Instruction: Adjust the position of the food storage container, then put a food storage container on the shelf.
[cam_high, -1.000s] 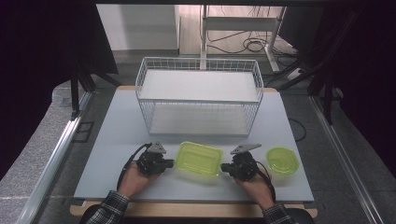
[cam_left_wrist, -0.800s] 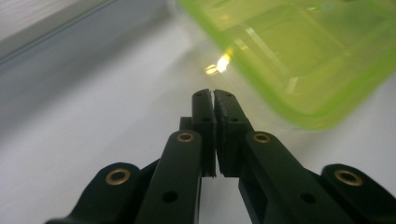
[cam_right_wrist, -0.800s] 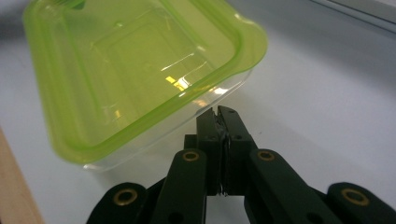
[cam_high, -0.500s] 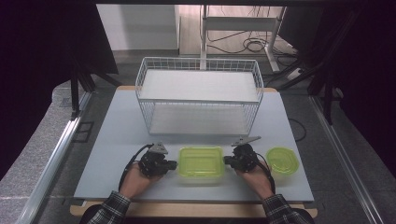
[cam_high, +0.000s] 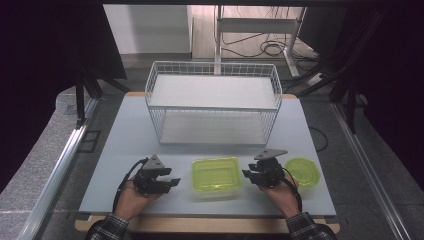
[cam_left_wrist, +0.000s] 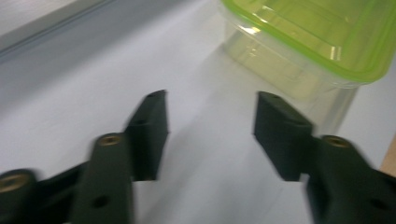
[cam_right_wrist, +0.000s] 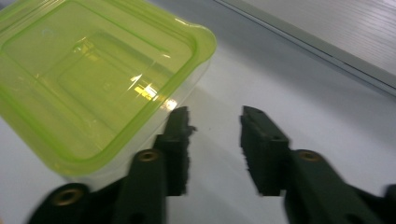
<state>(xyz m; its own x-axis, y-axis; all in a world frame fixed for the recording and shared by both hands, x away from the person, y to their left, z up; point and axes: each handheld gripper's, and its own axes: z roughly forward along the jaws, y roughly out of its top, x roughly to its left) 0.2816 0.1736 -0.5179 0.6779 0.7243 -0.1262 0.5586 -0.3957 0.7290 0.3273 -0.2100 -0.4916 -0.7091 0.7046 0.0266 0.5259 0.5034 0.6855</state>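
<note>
Two grippers flank our work on the pale table (cam_high: 125, 145), where the white wire basket (cam_high: 212, 107) stands at the far middle and the square green-lidded container (cam_high: 216, 175) sits near us, between our hands. We hold the left gripper (cam_high: 172, 183) just left of the container and the right gripper (cam_high: 246, 175) just beside its right edge, each with jaws that have just been opening, apart with nothing between them. Smallest, a round green-lidded tub (cam_high: 301, 171) rests near the right gripper's far side.
</note>
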